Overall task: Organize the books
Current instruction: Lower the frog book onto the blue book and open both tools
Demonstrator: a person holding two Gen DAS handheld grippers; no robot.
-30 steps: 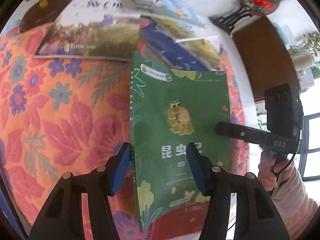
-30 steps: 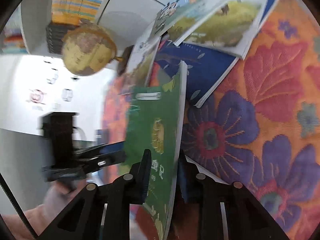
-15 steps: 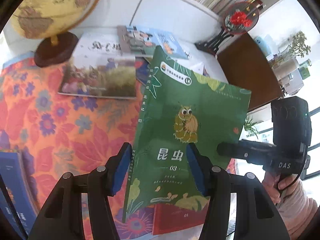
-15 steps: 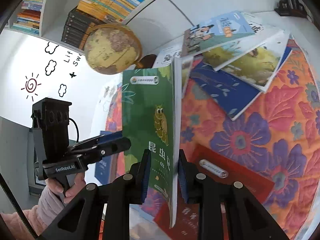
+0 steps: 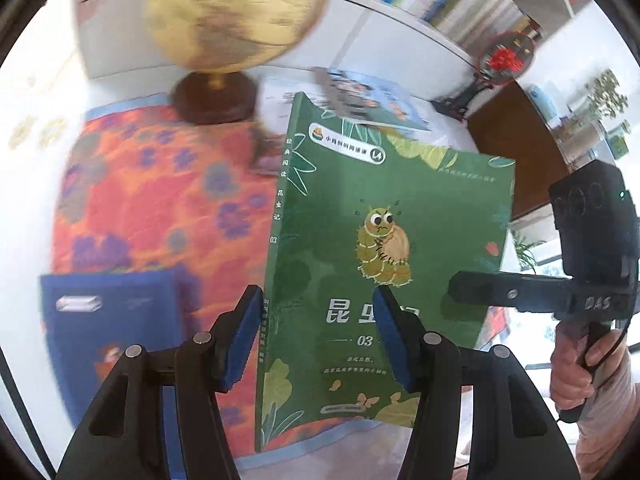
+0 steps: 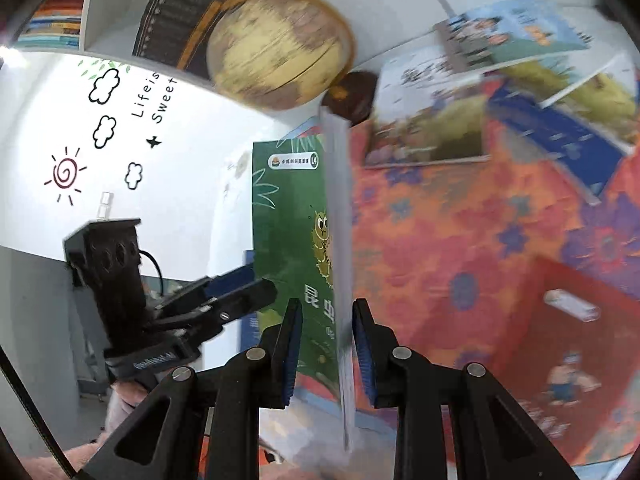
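Globe (image 5: 234, 12) behind cloth (image 5: 160, 200) – scattered books (image 6: 432, 120) right, book (image 5: 108, 328) on cloth, near-left.

We recorded both views in bright daylight, which entered from the window (image 5: 536, 256) at the right of the left wrist view and blew out to white there. Motion blur smeared the globe (image 5: 236, 16), the floral cloth (image 5: 160, 200) and the books lying on it, while the green book (image 5: 384, 248) stayed sharp. Fisheye distortion bent the shelves (image 6: 192, 20) and darkened every corner to black.
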